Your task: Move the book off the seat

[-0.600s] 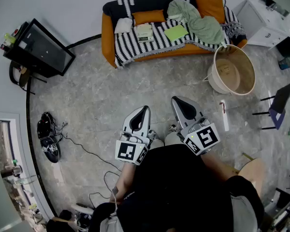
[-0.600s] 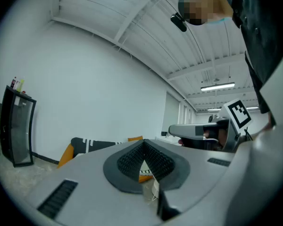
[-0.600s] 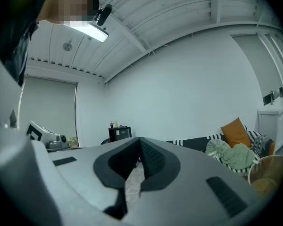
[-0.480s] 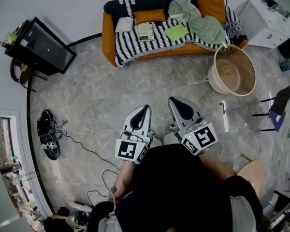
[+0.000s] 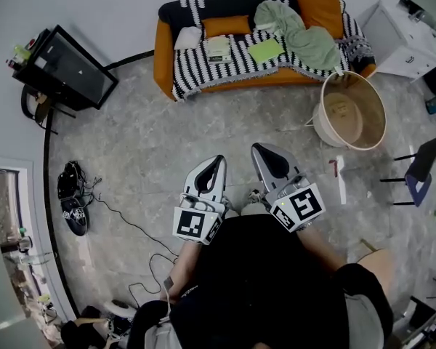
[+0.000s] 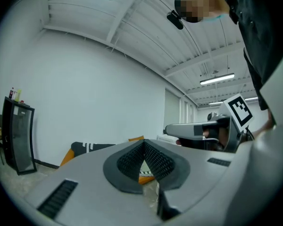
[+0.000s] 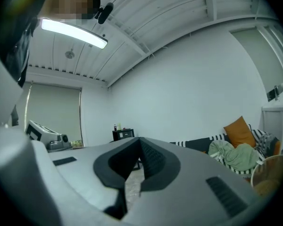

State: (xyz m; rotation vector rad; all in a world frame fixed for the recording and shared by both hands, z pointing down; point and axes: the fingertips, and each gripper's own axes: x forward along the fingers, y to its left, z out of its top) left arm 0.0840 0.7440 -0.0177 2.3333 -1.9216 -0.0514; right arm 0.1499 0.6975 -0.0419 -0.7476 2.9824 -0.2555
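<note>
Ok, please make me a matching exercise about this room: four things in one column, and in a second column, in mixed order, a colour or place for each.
Things:
1. whitish book
2. crumpled blanket
3. round tub
4. cabinet

Descriptions:
A. black, near the head view's left edge
B. pale green, heaped on the sofa
C. on the floor, beside the sofa's end
D. lying flat on the striped cover

Pairs: 1-D, 2-B, 3-C, 4-A.

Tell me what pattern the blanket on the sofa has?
Black and white stripes. The blanket shows best in the head view, draped over the orange sofa.
</note>
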